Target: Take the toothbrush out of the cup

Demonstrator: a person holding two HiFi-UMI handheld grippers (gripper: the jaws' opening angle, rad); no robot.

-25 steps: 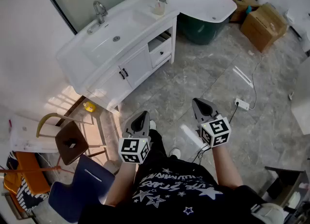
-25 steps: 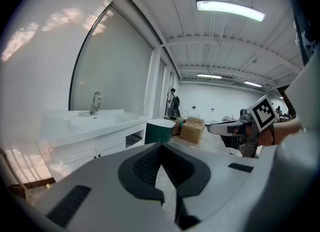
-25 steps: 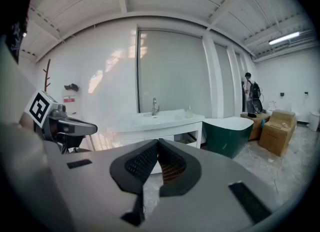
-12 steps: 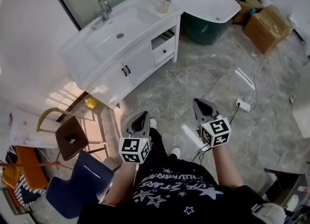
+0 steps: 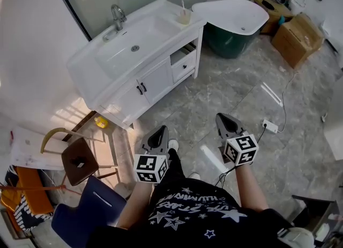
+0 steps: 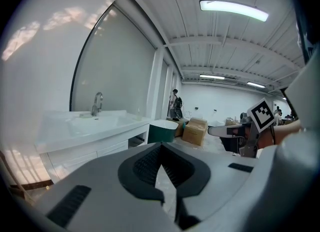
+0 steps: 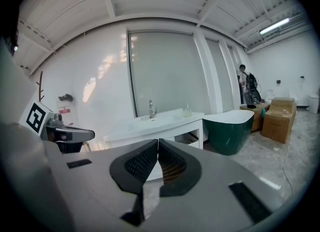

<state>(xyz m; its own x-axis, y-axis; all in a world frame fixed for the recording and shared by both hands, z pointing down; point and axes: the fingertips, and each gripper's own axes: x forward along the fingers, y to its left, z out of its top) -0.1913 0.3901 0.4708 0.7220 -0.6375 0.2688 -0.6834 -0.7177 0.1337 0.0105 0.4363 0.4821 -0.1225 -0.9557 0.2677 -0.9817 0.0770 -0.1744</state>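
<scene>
A small pale cup (image 5: pixel 184 17) with a thin toothbrush (image 5: pixel 182 7) standing in it sits on the right end of the white vanity top (image 5: pixel 161 38), far ahead of both grippers. The left gripper view shows the cup (image 6: pixel 138 114) as a tiny shape, and so does the right gripper view (image 7: pixel 187 109). My left gripper (image 5: pixel 159 130) and right gripper (image 5: pixel 221 118) hang side by side over the tiled floor, well short of the vanity. Both are shut with nothing between the jaws, as seen in the left (image 6: pixel 159 146) and right (image 7: pixel 158 142) gripper views.
A faucet (image 5: pixel 118 14) and basin lie left of the cup. A green-and-white bathtub (image 5: pixel 236 22) stands right of the vanity, with cardboard boxes (image 5: pixel 297 35) beyond it. A power strip (image 5: pixel 269 127) and cable lie on the floor at right. A wooden chair (image 5: pixel 77 158) stands at lower left.
The vanity and cup have slid lower and a little right in the head view as the person moves toward them. Both grippers stay shut and side by side.
</scene>
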